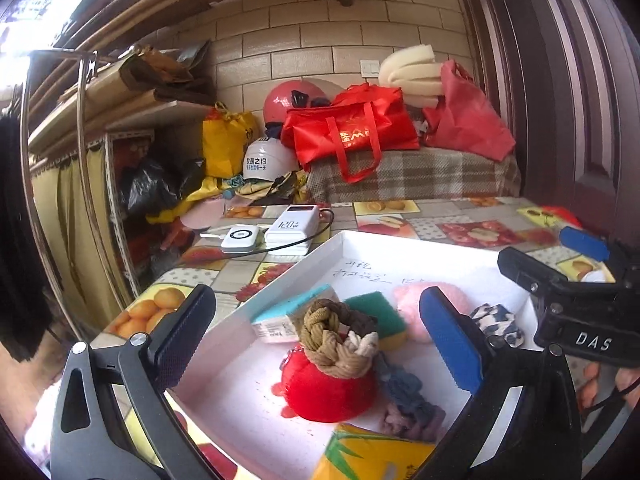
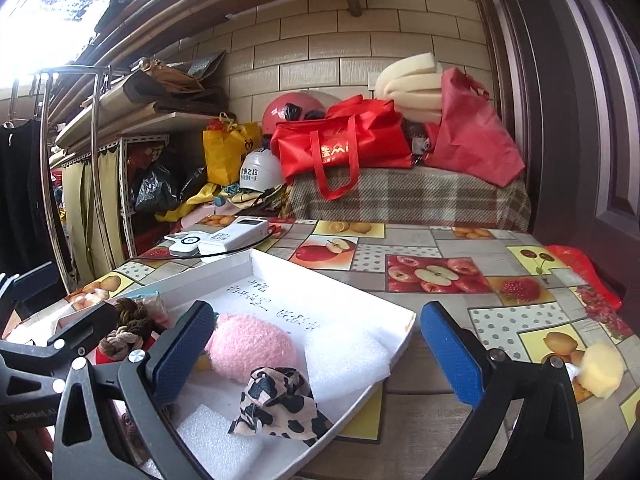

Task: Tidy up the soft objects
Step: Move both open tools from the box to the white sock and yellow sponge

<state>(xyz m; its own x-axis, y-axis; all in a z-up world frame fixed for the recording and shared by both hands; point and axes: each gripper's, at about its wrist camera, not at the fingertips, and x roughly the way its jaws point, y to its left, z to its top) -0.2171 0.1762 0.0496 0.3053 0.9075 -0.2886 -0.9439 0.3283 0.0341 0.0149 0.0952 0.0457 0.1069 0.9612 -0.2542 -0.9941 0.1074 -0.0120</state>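
A shallow white box (image 1: 352, 248) (image 2: 280, 264) on the fruit-print table holds soft things. In the left wrist view braided hair ties (image 1: 336, 336) rest on a red plush (image 1: 328, 392), with a green sponge (image 1: 376, 312), a tissue pack (image 1: 280, 320) and a pink fluffy ball (image 1: 412, 300) behind. My left gripper (image 1: 320, 344) stands open above them, nothing pressed between its pads. In the right wrist view my right gripper (image 2: 316, 356) is open over the pink ball (image 2: 248, 344), a cow-print scrunchie (image 2: 276, 404) and white foam pieces (image 2: 344, 356). A yellow sponge piece (image 2: 602, 372) lies on the table outside the box.
Two white power banks (image 1: 280, 228) with a cable lie on the table behind the box. A yellow tissue pack (image 1: 372, 456) sits at the box's near edge. Red bags (image 2: 344, 148), helmets and foam pile on a plaid-covered surface behind. A dark door (image 2: 580, 120) stands right; shelves left.
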